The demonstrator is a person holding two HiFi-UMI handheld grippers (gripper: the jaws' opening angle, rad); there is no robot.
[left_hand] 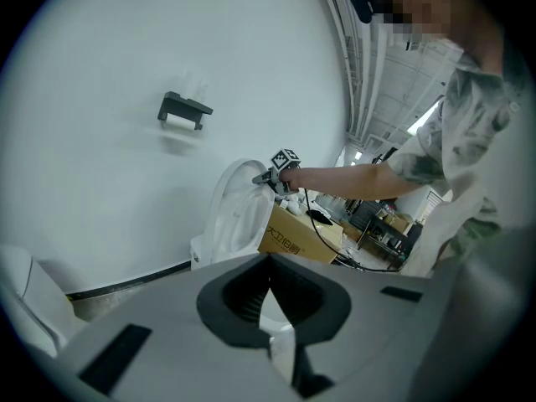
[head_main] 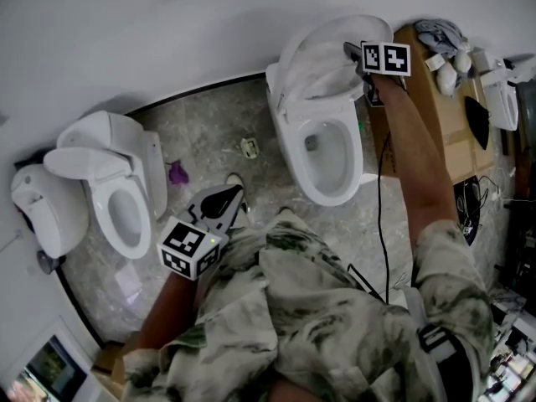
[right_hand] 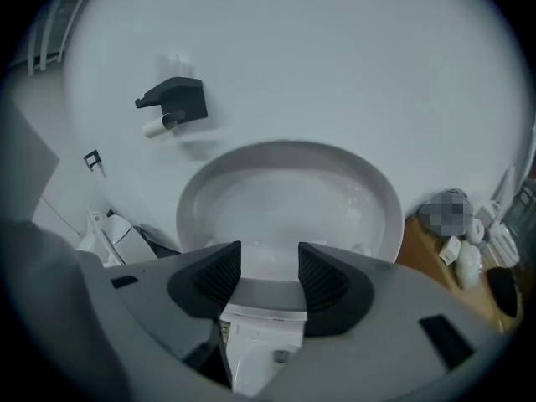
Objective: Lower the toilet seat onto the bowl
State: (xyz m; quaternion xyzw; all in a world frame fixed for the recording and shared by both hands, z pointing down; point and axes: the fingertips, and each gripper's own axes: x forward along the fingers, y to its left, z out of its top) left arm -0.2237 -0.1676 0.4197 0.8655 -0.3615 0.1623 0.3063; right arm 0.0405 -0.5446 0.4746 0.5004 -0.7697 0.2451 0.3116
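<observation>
The white toilet seat [head_main: 322, 61] stands raised against the wall above its open bowl [head_main: 328, 153]. My right gripper [head_main: 352, 54] is at the seat's upper edge, on the right side. In the right gripper view, the right gripper [right_hand: 270, 256] is open. The raised seat [right_hand: 289, 195] fills the space ahead of it, and the seat's rim runs across the gap between the jaws; the pads do not press on it. My left gripper [head_main: 228, 199] hangs low by my body, shut and empty [left_hand: 269, 260]. The left gripper view shows the toilet [left_hand: 234, 216] and the right gripper [left_hand: 270, 177] from the side.
A second toilet [head_main: 117, 195] with its seat up stands at the left. A cardboard box [head_main: 448, 115] with small items sits right of the task toilet. A black cable [head_main: 381, 199] trails along my right arm. A paper holder [right_hand: 174, 100] hangs on the wall. Small litter [head_main: 177, 172] lies on the floor.
</observation>
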